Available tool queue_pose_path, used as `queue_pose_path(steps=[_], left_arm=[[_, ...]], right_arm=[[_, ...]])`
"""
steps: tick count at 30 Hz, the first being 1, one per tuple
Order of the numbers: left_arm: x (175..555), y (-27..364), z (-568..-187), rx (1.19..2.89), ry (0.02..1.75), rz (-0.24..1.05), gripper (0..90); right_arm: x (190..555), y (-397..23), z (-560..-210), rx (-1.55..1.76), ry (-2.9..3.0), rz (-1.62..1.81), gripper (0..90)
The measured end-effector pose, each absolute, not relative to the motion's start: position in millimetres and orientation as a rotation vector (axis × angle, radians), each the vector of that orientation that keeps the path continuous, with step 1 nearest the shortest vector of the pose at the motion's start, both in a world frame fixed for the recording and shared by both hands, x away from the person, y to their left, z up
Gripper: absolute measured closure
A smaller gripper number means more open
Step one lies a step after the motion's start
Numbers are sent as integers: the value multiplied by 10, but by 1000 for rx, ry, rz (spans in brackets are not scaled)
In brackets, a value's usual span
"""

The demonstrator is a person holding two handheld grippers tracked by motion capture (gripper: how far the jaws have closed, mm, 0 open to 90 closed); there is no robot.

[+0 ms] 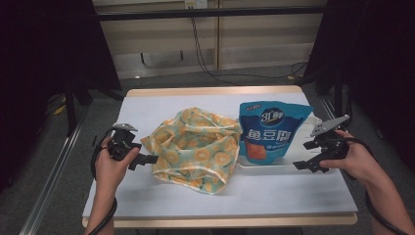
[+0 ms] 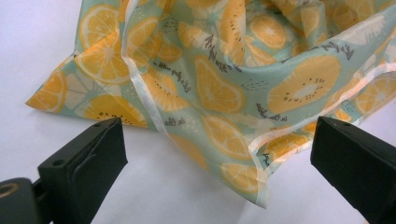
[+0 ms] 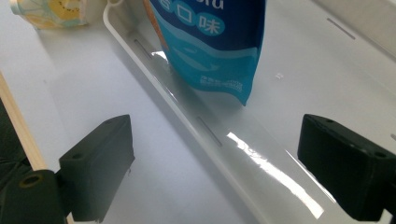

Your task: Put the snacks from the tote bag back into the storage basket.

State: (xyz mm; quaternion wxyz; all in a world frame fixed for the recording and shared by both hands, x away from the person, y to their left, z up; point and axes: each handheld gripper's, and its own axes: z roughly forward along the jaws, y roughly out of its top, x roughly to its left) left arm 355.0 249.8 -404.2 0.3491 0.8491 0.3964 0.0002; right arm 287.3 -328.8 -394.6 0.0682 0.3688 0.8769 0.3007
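Note:
A crumpled cloth bag [image 1: 195, 147] printed with orange slices on pale green lies in the middle of the white table. My left gripper [image 1: 142, 152] rests just left of it, open. In the left gripper view the bag's white-trimmed edge [image 2: 261, 154] lies on the table ahead of the wide-apart jaws of the left gripper [image 2: 219, 125], untouched. A blue snack pouch [image 1: 271, 132] lies on a shallow white tray [image 1: 259, 167] to the right. My right gripper [image 1: 307, 155] is open at the tray's right end; its jaws straddle the tray rim [image 3: 187, 112], short of the pouch [image 3: 210, 42].
The table [image 1: 220, 196] has a wooden front edge close to the person's arms. A corner of the cloth bag [image 3: 51, 11] shows far left in the right gripper view. Black frame posts [image 1: 71, 105] stand at both sides. A black cable [image 1: 205, 58] runs over the floor behind the table.

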Motion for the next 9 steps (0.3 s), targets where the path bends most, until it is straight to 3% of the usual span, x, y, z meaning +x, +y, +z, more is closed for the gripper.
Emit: queue_pose_path(steps=[9], left_arm=[[3547,2506,-4028,2195,1019,7,32]], right_arm=[[2784,-3290,-3997,1102,2623,929,103]])
